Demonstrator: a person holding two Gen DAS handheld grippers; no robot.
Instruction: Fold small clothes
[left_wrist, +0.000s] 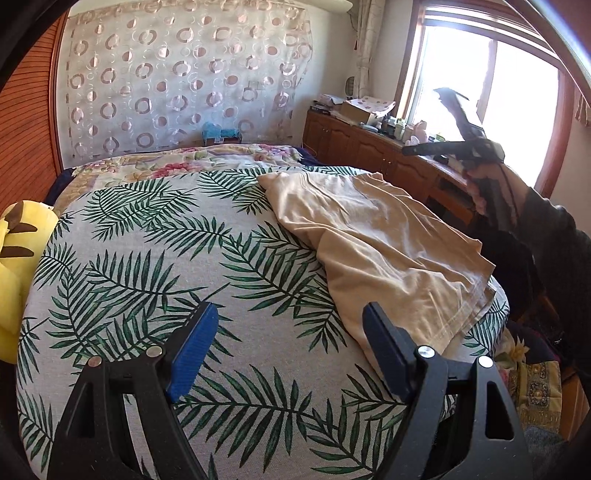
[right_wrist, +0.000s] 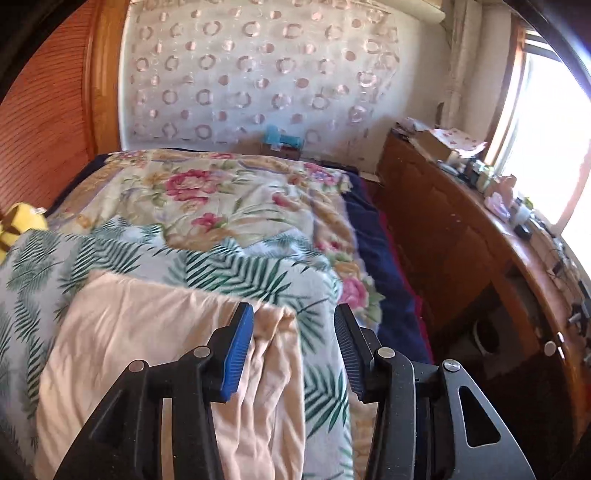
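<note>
The beige garment lies spread and partly folded on the palm-leaf cover of the bed, on the window side of that cover, its doubled hem reaching the cover's near corner on that side. In the left wrist view the left gripper hovers above the cover just beside the garment's near edge, its jaws spread wide with nothing between them, only leaf print showing in the gap. Up by the window, the right gripper is lifted clear of the garment in a person's hand with a dark sleeve behind it, well apart from the cloth. From the right wrist view, the right gripper has its jaws parted about halfway and empty; a rumpled fold of the garment shows below them, not pinched, with the blue pad standing free of the cloth. That view is slightly smeared. Beyond the palm-leaf cover, toward the wall, a floral quilt is spread across the bed, with a navy blanket edging it on the window side. A yellow plush toy sits at the far side of the cover from the garment. A wooden bench runs under the window, cluttered with small bottles and a cardboard box, and a curtain with ring patterns hangs on the wall behind the bed.
</note>
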